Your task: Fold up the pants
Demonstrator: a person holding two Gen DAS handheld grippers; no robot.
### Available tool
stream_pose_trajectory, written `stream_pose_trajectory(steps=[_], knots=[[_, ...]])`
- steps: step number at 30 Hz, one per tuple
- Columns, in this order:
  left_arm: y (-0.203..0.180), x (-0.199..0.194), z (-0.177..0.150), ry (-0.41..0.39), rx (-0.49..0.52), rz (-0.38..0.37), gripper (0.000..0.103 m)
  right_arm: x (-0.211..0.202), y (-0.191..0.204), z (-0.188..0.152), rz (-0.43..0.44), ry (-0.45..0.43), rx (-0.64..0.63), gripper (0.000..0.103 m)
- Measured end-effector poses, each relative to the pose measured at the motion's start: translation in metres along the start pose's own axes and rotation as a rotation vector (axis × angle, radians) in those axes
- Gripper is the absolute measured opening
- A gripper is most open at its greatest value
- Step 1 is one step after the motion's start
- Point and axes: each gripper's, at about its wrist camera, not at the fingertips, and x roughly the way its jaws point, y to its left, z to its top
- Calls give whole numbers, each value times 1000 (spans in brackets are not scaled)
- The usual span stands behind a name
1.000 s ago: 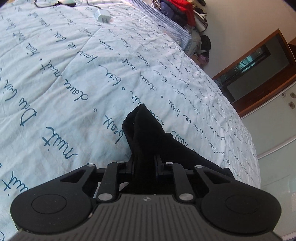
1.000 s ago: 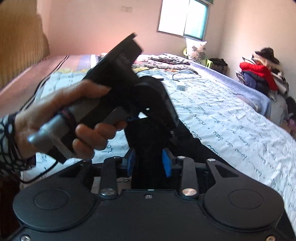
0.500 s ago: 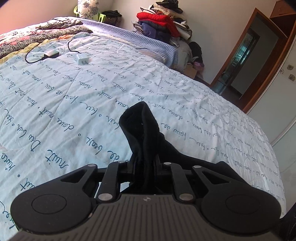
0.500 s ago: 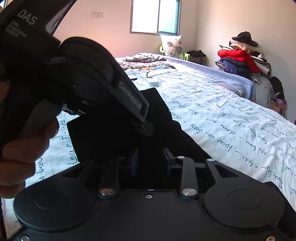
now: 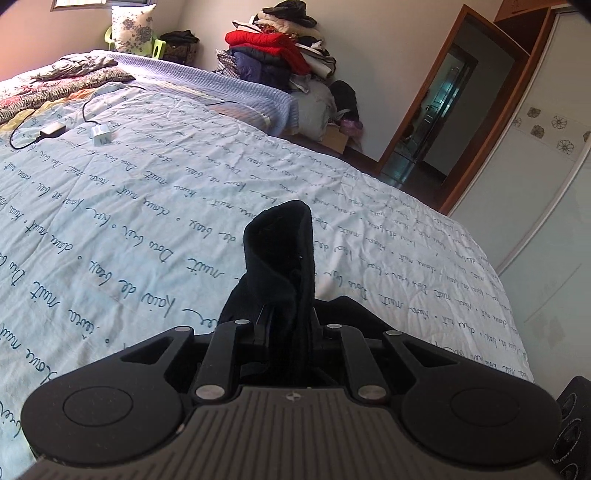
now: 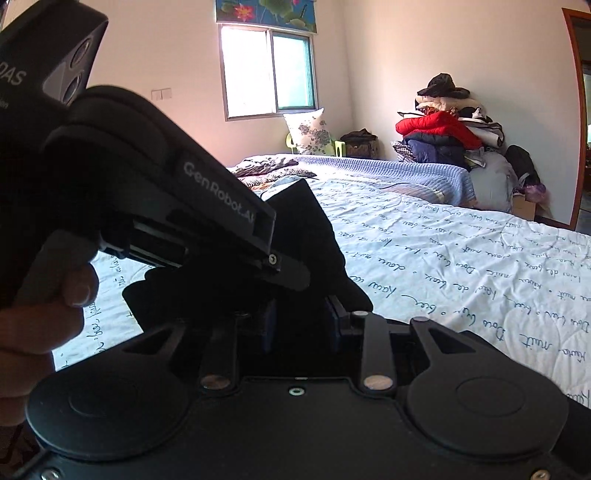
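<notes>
Left gripper (image 5: 286, 325), bottom centre of the left wrist view: jaws drawn close, clamped on a bunched fold of the black pants (image 5: 280, 254). The fold stands up out of the jaws as a rounded hump in mid-frame; more dark cloth spreads behind the linkage to the lower right, lying against the bedspread.

Right gripper (image 6: 300, 325), bottom centre of the right wrist view: blue pads (image 6: 269, 325) partly apart with black cloth filling the gap between them. Clamped on the pants (image 6: 314, 236), as far as can be seen; the contact itself is in deep shadow. The cloth rises from the jaws up to a peak at centre frame.

In the right wrist view the left gripper (image 6: 295, 275) crosses the upper left, angled down toward centre, its tip meeting the same cloth just above the right jaws. A hand (image 6: 48, 295) wraps its handle at the left edge.

Pants are held lifted over the near part of the bed (image 5: 147, 206), which has a pale blue bedspread with dark script printed on it and fills most of both views.

Farther out, upper left of the left wrist view: a white charger (image 5: 100, 134) and a dark adapter (image 5: 53, 130) with a cable on the bedspread. A floral pillow (image 5: 130, 27) at top left. A clothes pile (image 5: 284, 59) with a red jacket at top centre. A wooden doorway (image 5: 448, 114) at upper right.
</notes>
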Motion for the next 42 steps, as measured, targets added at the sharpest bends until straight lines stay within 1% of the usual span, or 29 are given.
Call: stream_pose_trajectory(steps=[4,8,16,20,23,28,34,38,42], knots=[[-37,-3,-8,-11,52,-10,15,-22,-18,-7,-9,-37,57,28],[-76,-2,-19,-14,111,-27,16,-43,-36,-14,-35,-62,117,28],[-142,17,-47,23,206,-44,17,-70,-77,-39,-108,-76,206,28],[-177,28,-62,36,277,-47,17,-88,-101,-54,-145,-87,272,28],[-204,38,-74,50,326,-67,18,-101,-117,-65,-174,-93,320,28],[-246,58,-97,91,389,-104,18,-118,-138,-82,-255,-74,372,28],[-284,84,-120,143,431,-131,18,-126,-168,-98,-321,-46,462,28],[-294,99,-129,170,440,-132,18,-125,-180,-106,-342,-27,503,28],[-301,104,-136,180,453,-133,20,-123,-181,-110,-353,-16,519,28]])
